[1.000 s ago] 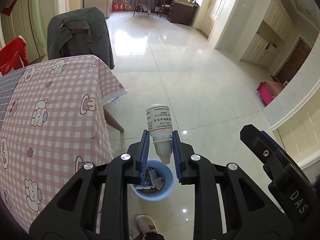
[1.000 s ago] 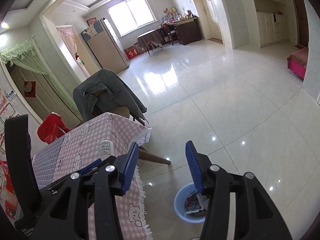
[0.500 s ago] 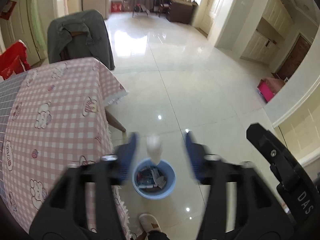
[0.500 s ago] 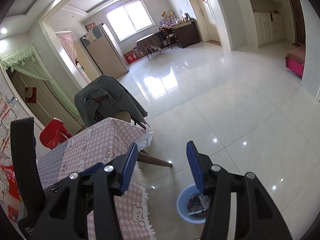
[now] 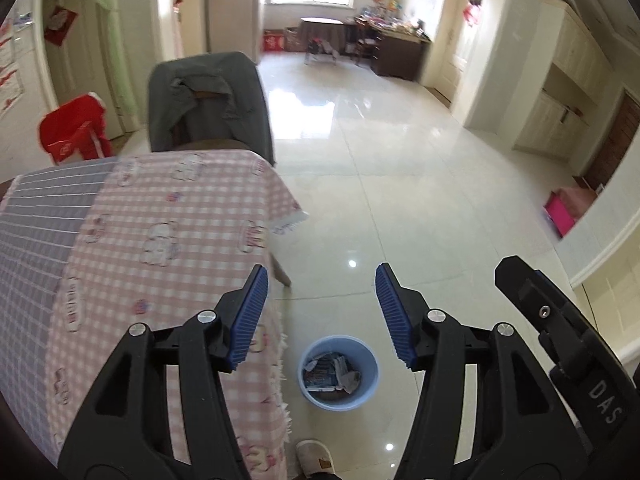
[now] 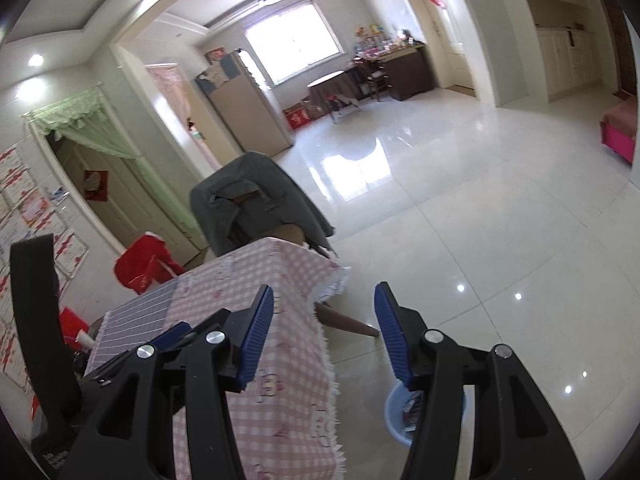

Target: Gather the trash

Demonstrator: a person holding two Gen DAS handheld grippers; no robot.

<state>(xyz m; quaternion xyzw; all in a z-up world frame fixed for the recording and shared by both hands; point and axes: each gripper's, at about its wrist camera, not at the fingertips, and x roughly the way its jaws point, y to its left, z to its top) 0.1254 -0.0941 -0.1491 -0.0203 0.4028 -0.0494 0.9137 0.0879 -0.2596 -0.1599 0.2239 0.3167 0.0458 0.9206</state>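
A light blue trash bin (image 5: 338, 372) stands on the tiled floor beside the table, with crumpled papers and wrappers inside. My left gripper (image 5: 320, 314) is open and empty, held above the bin. My right gripper (image 6: 324, 336) is open and empty near the table's edge; in the right wrist view the bin (image 6: 394, 414) shows partly behind the right finger. The white bottle is not visible as a distinct item.
A table with a pink checked cloth (image 5: 160, 248) fills the left. A chair draped with a grey jacket (image 5: 208, 104) stands behind it. A slippered foot (image 5: 314, 456) is near the bin. Glossy tiled floor (image 5: 420, 184) stretches ahead. A red bag (image 5: 76, 132) sits far left.
My left gripper held a white bottle over the bin, then opened; the bottle dropped out of it toward the bin. Both views have tilted up and back slightly.
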